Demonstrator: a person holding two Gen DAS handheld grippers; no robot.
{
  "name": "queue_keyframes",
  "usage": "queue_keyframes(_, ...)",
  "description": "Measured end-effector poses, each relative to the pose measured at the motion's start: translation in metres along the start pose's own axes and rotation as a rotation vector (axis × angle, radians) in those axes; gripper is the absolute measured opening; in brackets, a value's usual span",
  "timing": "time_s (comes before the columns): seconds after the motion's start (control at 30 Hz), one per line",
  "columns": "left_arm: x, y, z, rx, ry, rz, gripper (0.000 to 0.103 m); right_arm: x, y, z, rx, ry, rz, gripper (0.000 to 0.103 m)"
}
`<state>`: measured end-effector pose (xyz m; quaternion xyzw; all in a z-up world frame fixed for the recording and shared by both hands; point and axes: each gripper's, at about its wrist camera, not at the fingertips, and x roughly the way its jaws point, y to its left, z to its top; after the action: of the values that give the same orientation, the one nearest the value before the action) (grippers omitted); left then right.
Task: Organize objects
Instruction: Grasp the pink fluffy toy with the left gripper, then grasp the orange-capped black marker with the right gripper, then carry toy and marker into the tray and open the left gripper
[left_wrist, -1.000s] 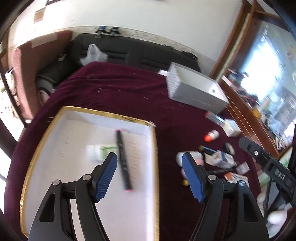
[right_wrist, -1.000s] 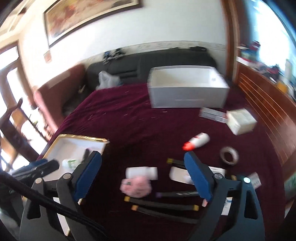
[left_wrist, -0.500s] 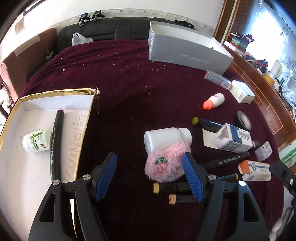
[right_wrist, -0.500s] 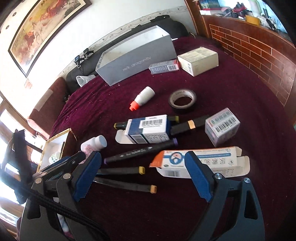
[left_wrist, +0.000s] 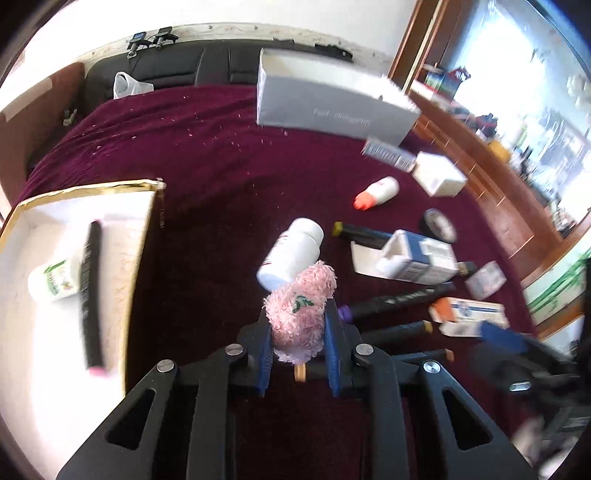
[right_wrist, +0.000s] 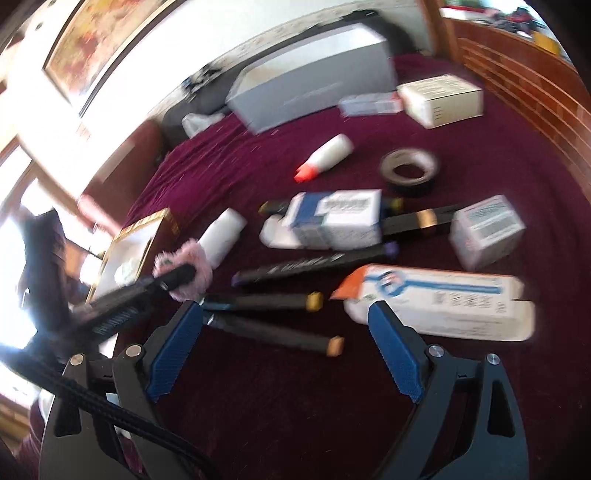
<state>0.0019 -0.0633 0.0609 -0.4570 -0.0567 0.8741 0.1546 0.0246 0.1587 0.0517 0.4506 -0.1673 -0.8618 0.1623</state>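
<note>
A pink fluffy thing (left_wrist: 310, 284) sits between the blue pads of my left gripper (left_wrist: 298, 314), whose jaws are closing and press on its sides. It rests against a white pill bottle (left_wrist: 291, 251) lying on the maroon cloth. At the left stands a gold-rimmed white tray (left_wrist: 85, 186) holding a black marker (left_wrist: 90, 295) and a small green-labelled bottle (left_wrist: 53, 278). My right gripper (right_wrist: 285, 308) is open and hovers low over two black markers (right_wrist: 273, 332), gripping nothing. The right wrist view also shows the pink fluffy thing (right_wrist: 192, 258) and the left gripper (right_wrist: 173, 277).
Loose on the cloth lie a long white-and-orange carton (right_wrist: 436, 299), a blue-and-white box (right_wrist: 336, 218), a small barcode box (right_wrist: 487, 229), a tape roll (right_wrist: 408, 170), an orange-tipped bottle (right_wrist: 325, 155) and more markers (right_wrist: 310, 264). A large grey box (right_wrist: 310, 92) stands at the back.
My left gripper came off the tray, moved right over the pink fluffy thing and closed on it. My right gripper sank toward the markers and stayed open.
</note>
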Motion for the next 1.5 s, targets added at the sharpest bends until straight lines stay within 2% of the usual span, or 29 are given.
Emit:
queue_keyframes(0.13,-0.04,0.013,-0.009,-0.032,-0.055,-0.056,0.02,0.022,0.02,-0.004,-0.094,0.102,0.058,0.092)
queue_keyframes(0.2,-0.056,0.022,-0.013,-0.045,-0.077,-0.075,0.02,0.034,0.027,-0.004,-0.125,0.131,0.039,0.092)
queue_keyframes(0.27,-0.07,0.032,-0.019,-0.049,-0.093,-0.067,0.02,0.051,0.03,-0.004,-0.124,0.18,0.024,0.092)
queue_keyframes(0.33,-0.077,0.04,-0.023,-0.055,-0.102,-0.065,0.02,0.062,0.032,-0.008,-0.1,0.247,0.069,0.092)
queue_keyframes(0.37,-0.082,0.046,-0.027,-0.058,-0.109,-0.066,0.02,0.06,0.036,-0.009,-0.118,0.241,0.066,0.092)
queue_keyframes(0.43,-0.091,0.058,-0.033,-0.068,-0.127,-0.055,0.021,0.062,0.044,-0.015,-0.121,0.314,0.152,0.092)
queue_keyframes(0.5,-0.095,0.067,-0.037,-0.083,-0.14,-0.048,0.021,0.062,0.052,-0.018,-0.141,0.319,0.141,0.091)
queue_keyframes(0.53,-0.097,0.072,-0.039,-0.094,-0.146,-0.047,0.021,0.061,0.057,-0.02,-0.178,0.3,0.076,0.088)
queue_keyframes(0.6,-0.098,0.079,-0.043,-0.115,-0.149,-0.052,0.021,0.064,0.067,-0.023,-0.241,0.275,-0.049,0.073)
queue_keyframes(0.67,-0.1,0.085,-0.048,-0.131,-0.15,-0.058,0.021,0.069,0.075,-0.029,-0.285,0.269,-0.126,0.054)
queue_keyframes(0.7,-0.1,0.087,-0.049,-0.133,-0.151,-0.057,0.021,0.07,0.082,-0.033,-0.32,0.257,-0.179,0.05)
queue_keyframes(0.73,-0.102,0.089,-0.051,-0.134,-0.156,-0.052,0.021,0.07,0.086,-0.036,-0.34,0.251,-0.202,0.038)
queue_keyframes(0.83,-0.108,0.096,-0.056,-0.137,-0.171,-0.043,0.021,0.067,0.097,-0.051,-0.406,0.211,-0.298,0.022)
queue_keyframes(0.9,-0.113,0.102,-0.058,-0.139,-0.18,-0.031,0.021,0.063,0.1,-0.059,-0.416,0.195,-0.306,0.013)
queue_keyframes(1.0,-0.124,0.11,-0.06,-0.148,-0.199,-0.018,0.021,0.055,0.103,-0.053,-0.386,0.19,-0.272,0.012)
queue_keyframes(1.07,-0.136,0.115,-0.06,-0.148,-0.219,-0.005,0.021,0.036,0.106,-0.054,-0.375,0.164,-0.236,0.013)
queue_keyframes(1.17,-0.161,0.124,-0.054,-0.141,-0.259,0.012,0.021,0.01,0.126,-0.041,-0.359,0.12,-0.141,0.013)
queue_keyframes(1.33,-0.204,0.141,-0.034,-0.113,-0.336,0.064,0.021,-0.021,0.17,-0.001,-0.333,0.082,0.082,0.013)
queue_keyframes(1.43,-0.21,0.156,-0.016,-0.102,-0.35,0.113,0.021,-0.02,0.196,0.014,-0.335,0.089,0.168,0.013)
queue_keyframes(1.5,-0.203,0.166,-0.003,-0.086,-0.346,0.161,0.021,-0.005,0.215,0.022,-0.35,0.098,0.178,0.013)
